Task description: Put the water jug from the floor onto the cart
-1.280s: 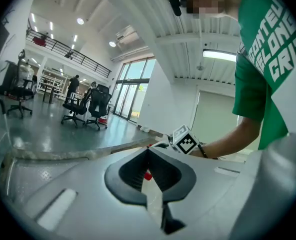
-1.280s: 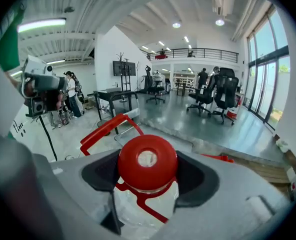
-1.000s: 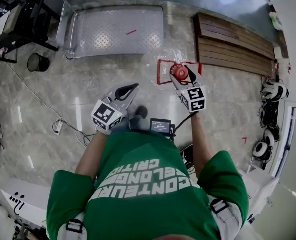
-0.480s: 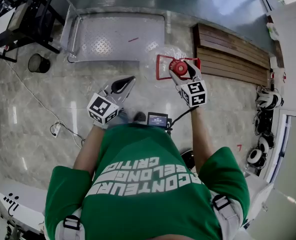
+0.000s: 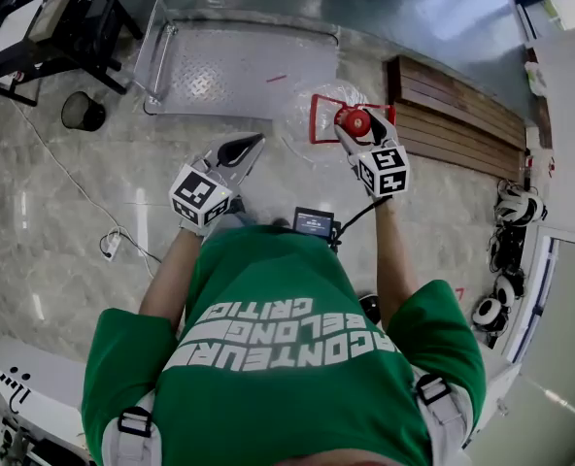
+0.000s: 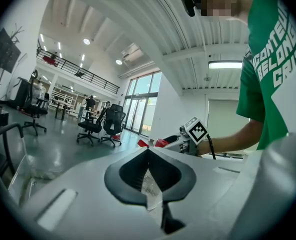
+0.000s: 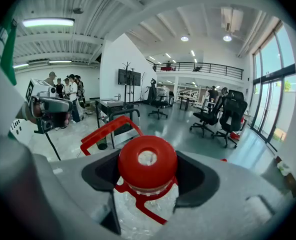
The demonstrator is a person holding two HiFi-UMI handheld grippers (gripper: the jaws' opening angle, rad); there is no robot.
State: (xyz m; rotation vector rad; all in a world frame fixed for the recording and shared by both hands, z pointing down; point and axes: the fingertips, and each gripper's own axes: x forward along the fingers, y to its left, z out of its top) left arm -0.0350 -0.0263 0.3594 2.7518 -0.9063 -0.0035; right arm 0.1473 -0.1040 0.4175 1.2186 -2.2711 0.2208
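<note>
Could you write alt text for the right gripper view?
The right hand-held gripper clasps a clear water jug by its red-capped neck, its red handle behind. Beyond lies a bright hall with office chairs.

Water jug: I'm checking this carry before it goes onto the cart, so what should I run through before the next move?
1. Right gripper on the water jug at its red cap: ok, jaws closed on both sides of the cap.
2. Left gripper sharing the load: not ok, jaws together, apart from the jug.
3. Jug off the floor: cannot tell from above.
4. Cart ahead: ok, its metal deck lies just beyond the jug.
5. Red handle free: ok, nothing hooks it.
</note>
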